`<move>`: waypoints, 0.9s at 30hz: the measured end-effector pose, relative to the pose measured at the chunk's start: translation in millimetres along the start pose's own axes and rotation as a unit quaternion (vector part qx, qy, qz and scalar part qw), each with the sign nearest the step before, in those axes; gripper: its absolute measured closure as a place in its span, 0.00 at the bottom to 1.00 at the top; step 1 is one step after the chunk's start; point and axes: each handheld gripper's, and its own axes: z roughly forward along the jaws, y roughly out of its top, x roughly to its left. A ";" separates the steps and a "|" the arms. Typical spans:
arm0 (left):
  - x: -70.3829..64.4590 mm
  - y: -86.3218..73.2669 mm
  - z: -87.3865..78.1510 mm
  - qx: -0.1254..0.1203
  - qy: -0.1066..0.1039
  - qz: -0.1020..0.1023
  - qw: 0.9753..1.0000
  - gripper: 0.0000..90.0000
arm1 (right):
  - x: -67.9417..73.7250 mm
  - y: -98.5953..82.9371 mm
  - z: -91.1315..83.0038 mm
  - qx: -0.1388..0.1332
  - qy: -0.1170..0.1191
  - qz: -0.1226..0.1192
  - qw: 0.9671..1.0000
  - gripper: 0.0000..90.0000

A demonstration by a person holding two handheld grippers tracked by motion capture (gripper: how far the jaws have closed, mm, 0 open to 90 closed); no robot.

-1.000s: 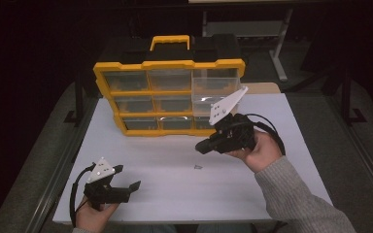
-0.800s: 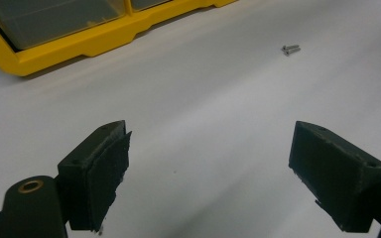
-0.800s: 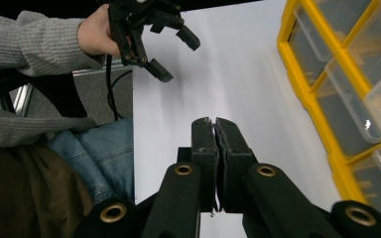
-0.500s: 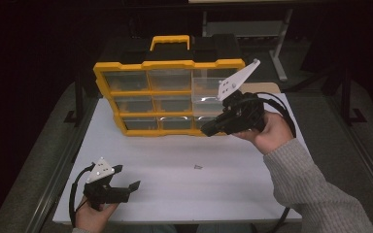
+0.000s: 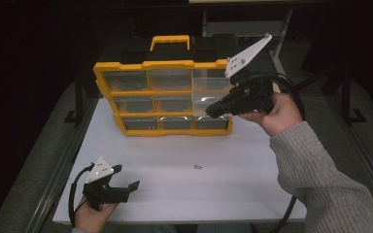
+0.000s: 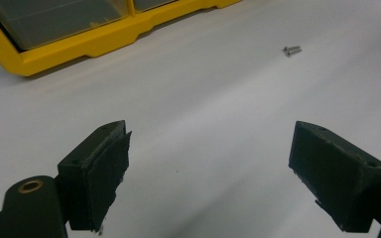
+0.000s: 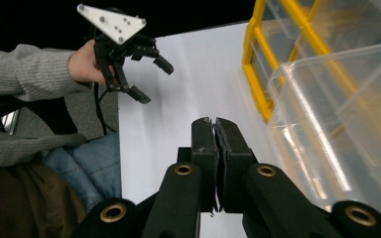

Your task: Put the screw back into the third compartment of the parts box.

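A yellow organizer (image 5: 145, 64) with clear drawers stands upright at the back of the white table (image 5: 233, 184). My right gripper (image 5: 210, 112) is held up in front of its right column, jaws shut with nothing visible between them (image 7: 215, 124). Beside those jaws a clear drawer (image 7: 337, 114) sticks out of the yellow frame (image 7: 256, 74). My left gripper (image 5: 126, 177) rests low at the table's front left, open and empty (image 6: 211, 144). A small screw (image 5: 197, 167) lies on the table between the two grippers, ahead of the left jaws (image 6: 291, 49).
The organizer's black lid and yellow handle (image 5: 170, 41) rise behind the drawers. A person's sleeve (image 5: 320, 184) crosses the table's right side. The left hand and its gripper (image 7: 154, 82) appear far off in the right gripper view.
My right gripper has risen from just above the table and moved back and right, up to the organizer's right drawers. The left gripper and the screw have stayed put.
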 end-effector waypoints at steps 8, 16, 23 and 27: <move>0.9 0.1 -1.1 0.000 0.001 0.000 1.000 0.17 | -7.8 10.7 -12.7 -0.002 -0.012 0.008 1.000 0.96; 0.7 0.1 -1.4 -0.003 0.001 -0.002 1.000 0.17 | -21.3 20.5 -24.0 -0.007 -0.028 0.016 0.999 0.96; -0.7 -0.2 -0.3 -0.013 0.000 -0.014 1.000 0.17 | -34.7 22.3 -26.6 -0.014 -0.034 0.043 0.998 0.96; -0.6 -0.2 -0.2 -0.013 0.000 -0.014 1.000 0.17 | -43.4 21.6 -26.3 -0.019 -0.040 0.061 0.997 0.96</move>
